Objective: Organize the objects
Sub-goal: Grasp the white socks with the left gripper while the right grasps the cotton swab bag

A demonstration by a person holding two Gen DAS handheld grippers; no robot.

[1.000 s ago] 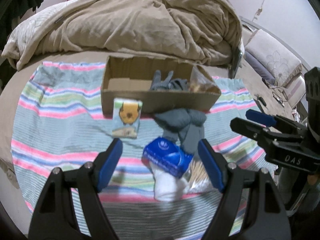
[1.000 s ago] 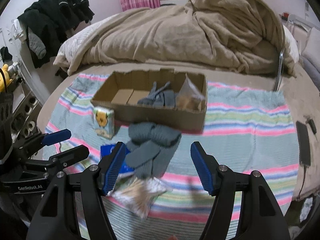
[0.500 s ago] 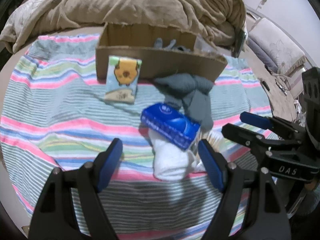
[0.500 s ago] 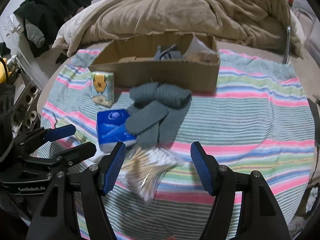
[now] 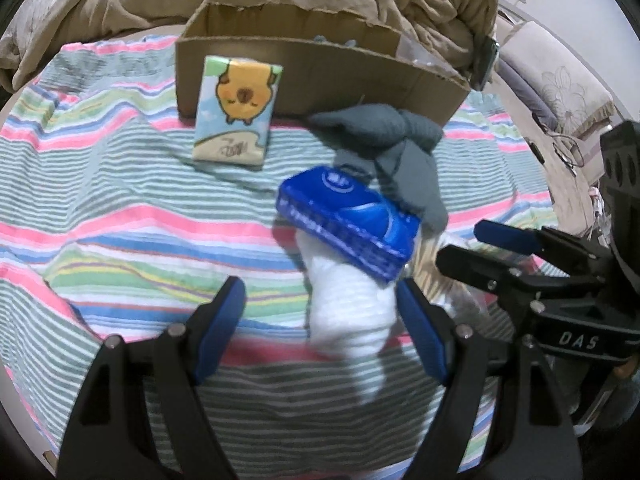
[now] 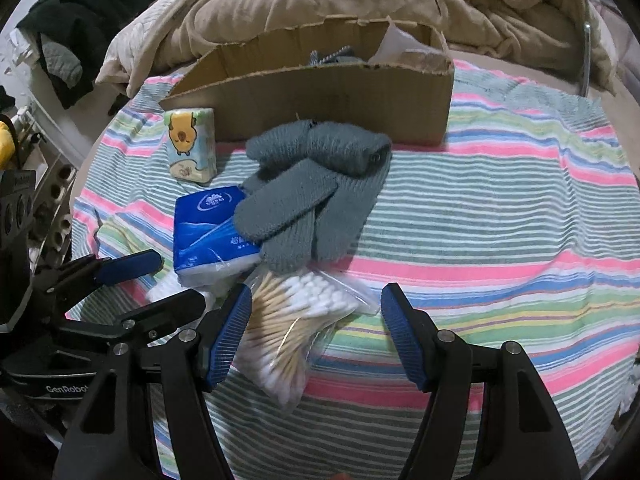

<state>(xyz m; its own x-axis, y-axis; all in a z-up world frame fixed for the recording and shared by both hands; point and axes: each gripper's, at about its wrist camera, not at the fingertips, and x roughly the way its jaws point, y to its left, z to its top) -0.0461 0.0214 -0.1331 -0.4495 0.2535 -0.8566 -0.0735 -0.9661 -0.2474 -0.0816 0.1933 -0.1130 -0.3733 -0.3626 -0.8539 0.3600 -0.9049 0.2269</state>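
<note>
Both grippers hung low over the striped blanket (image 6: 500, 208) with fingers spread wide and empty, apparently lined up for separate picks. The left gripper (image 5: 322, 326) framed the white sock (image 5: 348, 316), pinned under the blue tissue pack (image 5: 348, 222); the right gripper (image 6: 316, 334) straddled the bag of cotton swabs (image 6: 296, 320). Grey gloves (image 6: 308, 196) and a cartoon tissue packet (image 6: 191, 144) lay just before the cardboard box (image 6: 332, 100), probably their destination, which already held a few items.

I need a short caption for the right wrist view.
Open right gripper above a cotton swab bag, near grey gloves and a cardboard box.
</note>
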